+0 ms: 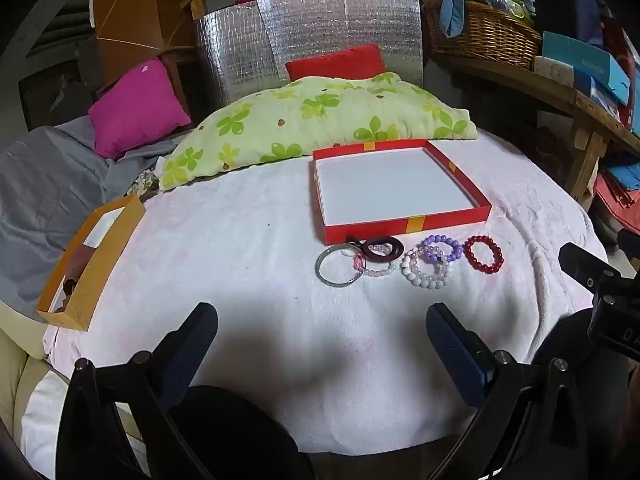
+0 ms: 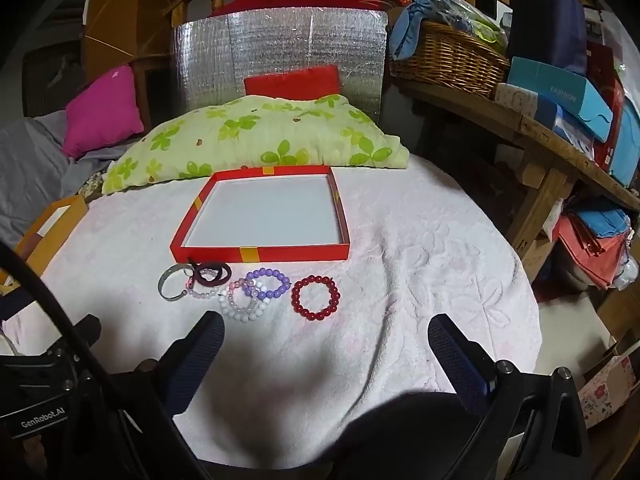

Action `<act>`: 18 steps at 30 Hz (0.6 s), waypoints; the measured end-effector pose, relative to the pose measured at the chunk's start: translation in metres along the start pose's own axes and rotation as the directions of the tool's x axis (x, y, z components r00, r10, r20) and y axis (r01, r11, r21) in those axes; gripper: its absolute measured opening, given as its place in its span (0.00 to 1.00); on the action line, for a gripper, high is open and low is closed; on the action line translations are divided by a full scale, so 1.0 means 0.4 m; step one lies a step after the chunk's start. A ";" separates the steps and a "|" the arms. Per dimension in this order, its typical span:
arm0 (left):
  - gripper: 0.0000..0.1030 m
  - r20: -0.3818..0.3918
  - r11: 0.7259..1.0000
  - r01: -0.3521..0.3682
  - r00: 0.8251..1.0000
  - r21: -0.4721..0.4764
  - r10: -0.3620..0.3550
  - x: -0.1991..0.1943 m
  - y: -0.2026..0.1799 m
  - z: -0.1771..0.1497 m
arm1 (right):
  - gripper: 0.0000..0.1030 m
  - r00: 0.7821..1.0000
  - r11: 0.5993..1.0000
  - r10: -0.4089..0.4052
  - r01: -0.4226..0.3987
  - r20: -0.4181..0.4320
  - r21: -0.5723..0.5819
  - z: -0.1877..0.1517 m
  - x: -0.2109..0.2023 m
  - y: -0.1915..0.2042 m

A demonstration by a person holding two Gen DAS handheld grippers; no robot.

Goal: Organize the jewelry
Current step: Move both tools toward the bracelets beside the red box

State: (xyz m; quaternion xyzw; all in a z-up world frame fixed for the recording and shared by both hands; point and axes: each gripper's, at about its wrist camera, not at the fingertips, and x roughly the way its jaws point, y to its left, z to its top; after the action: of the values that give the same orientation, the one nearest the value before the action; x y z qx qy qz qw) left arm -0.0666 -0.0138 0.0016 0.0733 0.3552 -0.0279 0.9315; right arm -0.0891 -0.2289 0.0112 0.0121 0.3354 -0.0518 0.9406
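A shallow red box (image 1: pixel 404 225) (image 2: pixel 260 253) with a white floor lies empty on the white towel. In front of it lies a row of bracelets: a silver bangle (image 1: pixel 320 276) (image 2: pixel 162 286), a dark brown ring (image 1: pixel 390 250) (image 2: pixel 224 270), a pink bead bracelet (image 1: pixel 378 270) (image 2: pixel 200 292), a white bead bracelet (image 1: pixel 424 278) (image 2: pixel 240 312), a purple bead bracelet (image 1: pixel 454 246) (image 2: pixel 280 280) and a red bead bracelet (image 1: pixel 484 254) (image 2: pixel 316 296). My left gripper (image 1: pixel 322 314) is open and empty, short of the bracelets. My right gripper (image 2: pixel 326 324) is open and empty, just before the red bracelet.
A green floral pillow (image 1: pixel 320 120) (image 2: pixel 256 136) lies behind the box. An orange box (image 1: pixel 90 256) sits at the towel's left edge. A wooden shelf (image 2: pixel 540 136) with a wicker basket (image 2: pixel 448 56) and boxes stands at the right.
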 end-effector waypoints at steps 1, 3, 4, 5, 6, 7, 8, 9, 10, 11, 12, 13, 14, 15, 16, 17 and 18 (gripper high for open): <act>1.00 -0.002 1.000 0.001 1.000 -0.002 -0.001 0.001 0.000 -0.001 | 1.00 1.000 1.000 0.000 0.000 -0.002 -0.001 0.000 0.001 0.001; 1.00 -0.008 1.000 0.002 1.000 -0.004 -0.002 0.005 0.002 -0.001 | 1.00 1.000 1.000 -0.002 0.002 -0.007 -0.005 -0.001 0.004 0.006; 1.00 -0.009 1.000 0.003 1.000 -0.004 -0.003 0.006 0.002 -0.002 | 1.00 1.000 1.000 -0.001 0.001 -0.009 -0.004 0.000 0.005 0.009; 1.00 -0.009 1.000 0.003 1.000 -0.004 -0.003 0.007 0.001 -0.002 | 1.00 1.000 1.000 0.003 -0.003 -0.010 -0.002 0.001 0.005 0.011; 1.00 -0.009 1.000 0.003 1.000 -0.006 -0.003 0.008 0.002 -0.003 | 1.00 1.000 1.000 0.005 -0.005 -0.012 -0.001 0.002 0.005 0.015; 1.00 -0.010 1.000 0.002 1.000 -0.007 -0.003 0.008 0.003 -0.003 | 1.00 1.000 1.000 0.006 -0.006 -0.010 0.000 0.002 0.013 0.013; 1.00 -0.010 1.000 0.003 1.000 -0.007 -0.003 0.009 0.002 -0.003 | 1.00 1.000 1.000 0.004 -0.004 -0.009 -0.001 0.000 0.012 0.010; 1.00 -0.012 1.000 0.004 1.000 -0.008 -0.004 0.010 0.002 -0.004 | 1.00 1.000 1.000 0.004 -0.004 -0.009 -0.002 -0.001 0.011 0.008; 1.00 -0.012 1.000 0.004 1.000 -0.009 -0.004 0.009 0.003 -0.005 | 1.00 1.000 1.000 0.005 -0.005 -0.010 -0.003 -0.003 0.011 0.006; 1.00 -0.012 1.000 0.004 1.000 -0.010 -0.004 0.009 0.003 -0.005 | 1.00 1.000 1.000 0.002 -0.002 -0.014 -0.004 0.006 0.012 0.019; 1.00 -0.012 1.000 0.005 1.000 -0.010 -0.005 0.009 0.003 -0.004 | 1.00 1.000 1.000 0.002 -0.002 -0.016 -0.006 0.004 0.011 0.018; 1.00 -0.013 1.000 0.005 1.000 -0.009 -0.005 0.009 0.003 -0.004 | 1.00 1.000 1.000 0.000 -0.001 -0.018 -0.008 0.003 0.012 0.019; 1.00 -0.014 1.000 0.005 1.000 -0.009 -0.005 0.010 0.004 -0.004 | 1.00 1.000 1.000 0.001 -0.001 -0.019 -0.009 0.001 0.013 0.018; 1.00 -0.014 1.000 0.005 1.000 -0.010 -0.005 0.011 0.005 -0.005 | 1.00 1.000 1.000 0.003 -0.003 -0.022 -0.008 -0.001 0.014 0.017; 1.00 -0.014 1.000 0.004 1.000 -0.012 -0.005 0.012 0.008 -0.005 | 1.00 1.000 1.000 0.006 -0.006 -0.024 -0.006 -0.003 0.015 0.015; 1.00 -0.015 1.000 0.003 1.000 -0.014 -0.004 0.014 0.010 -0.006 | 1.00 1.000 1.000 0.009 -0.009 -0.014 -0.002 -0.006 0.021 0.012; 1.00 -0.019 1.000 0.003 1.000 -0.018 -0.003 0.018 0.014 -0.007 | 1.00 1.000 1.000 0.011 -0.011 -0.017 0.000 -0.008 0.024 0.010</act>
State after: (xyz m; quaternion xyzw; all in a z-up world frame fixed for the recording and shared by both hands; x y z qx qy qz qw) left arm -0.0623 -0.0079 -0.0047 0.0646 0.3644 -0.0255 0.9287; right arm -0.0833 -0.2256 0.0028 0.0143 0.3434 -0.0463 0.9379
